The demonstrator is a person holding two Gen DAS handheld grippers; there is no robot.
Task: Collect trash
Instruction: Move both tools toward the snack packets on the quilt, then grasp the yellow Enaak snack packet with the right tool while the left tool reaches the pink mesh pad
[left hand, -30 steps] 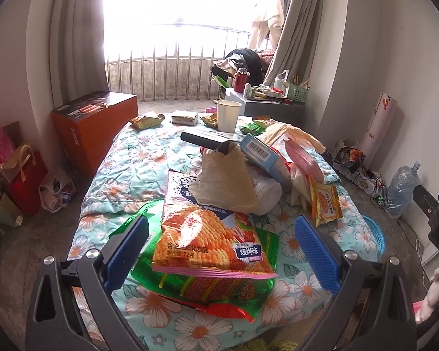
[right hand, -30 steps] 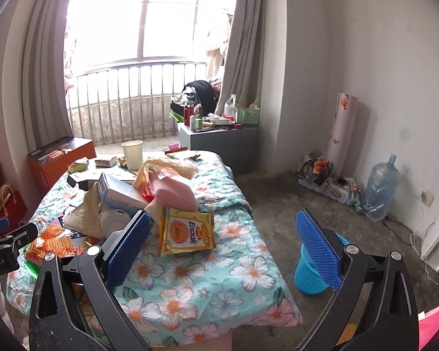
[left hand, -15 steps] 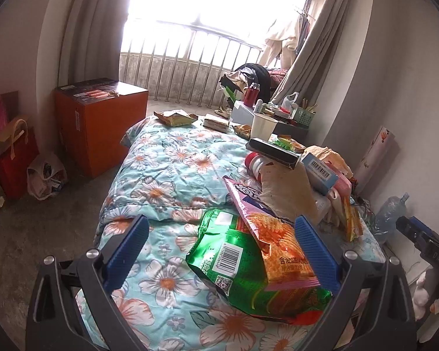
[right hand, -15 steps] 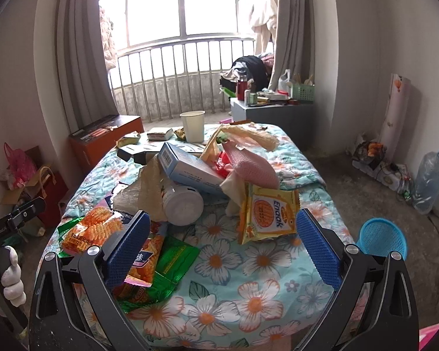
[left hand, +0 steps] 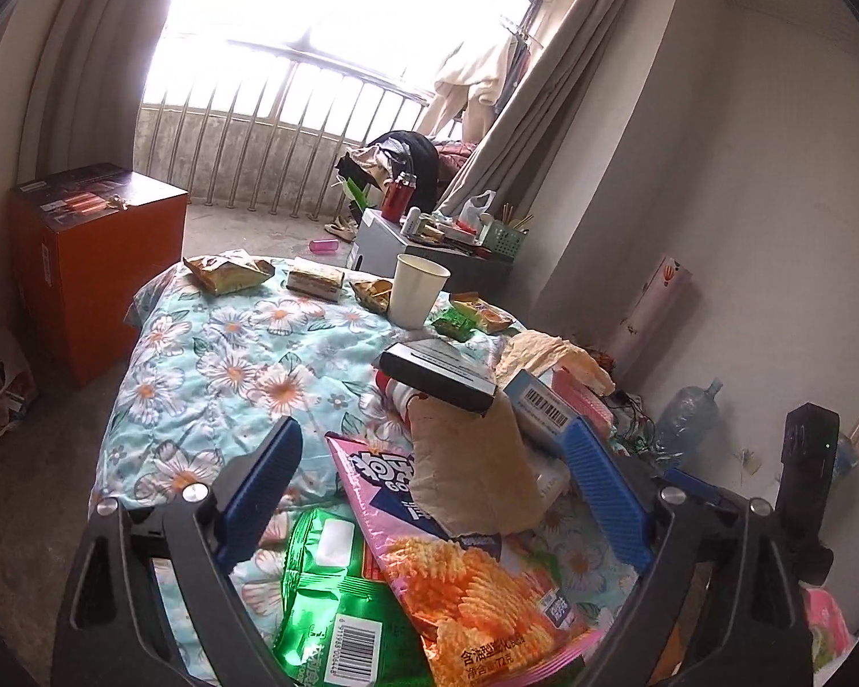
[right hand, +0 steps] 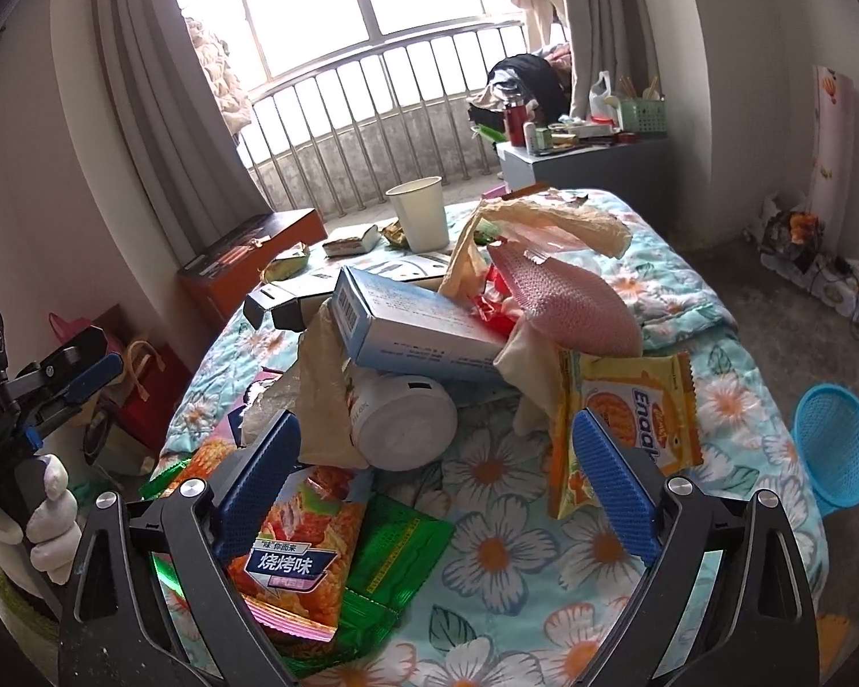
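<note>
Both grippers have swung in over the bed: left gripper, jaws apart and just narrowing slightly, brackets the pink chip bag; right gripper likewise brackets the white jar; neither grasps yet.

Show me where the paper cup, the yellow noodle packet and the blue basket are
paper cup [right hand: 421,220], right wrist view, on its front wall.
yellow noodle packet [right hand: 630,423], right wrist view, middle of its printed face.
blue basket [right hand: 839,449], right wrist view, on its mesh wall.
</note>
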